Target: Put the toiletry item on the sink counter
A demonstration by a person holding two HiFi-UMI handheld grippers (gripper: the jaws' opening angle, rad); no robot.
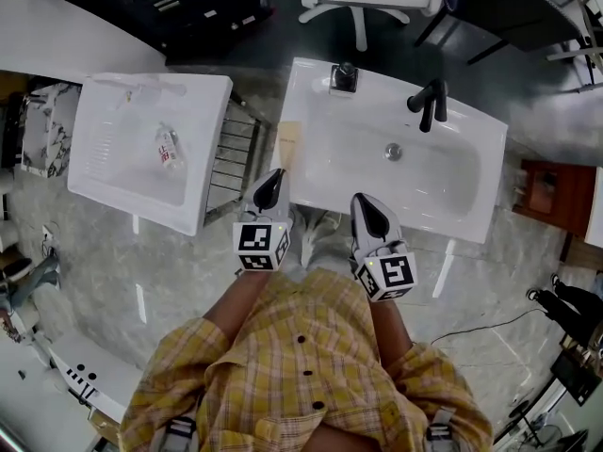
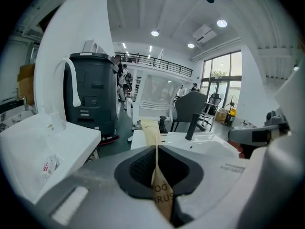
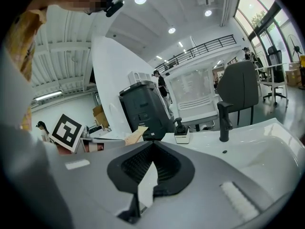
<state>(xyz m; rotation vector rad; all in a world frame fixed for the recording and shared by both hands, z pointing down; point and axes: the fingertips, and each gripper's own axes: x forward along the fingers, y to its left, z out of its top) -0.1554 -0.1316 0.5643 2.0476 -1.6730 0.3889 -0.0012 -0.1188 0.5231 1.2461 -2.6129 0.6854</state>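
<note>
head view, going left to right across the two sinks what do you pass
clear packet → metal rack → tan sachet → pump dispenser → drain → black faucet → brown cabinet

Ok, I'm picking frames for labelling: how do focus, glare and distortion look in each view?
Head view: sharp, the larger sink nearly washed out. Left gripper view: fisheye bending, dark corners, the tan packet in the jaws soft up close. Right gripper view: same bending, windows glaring top right.
</note>
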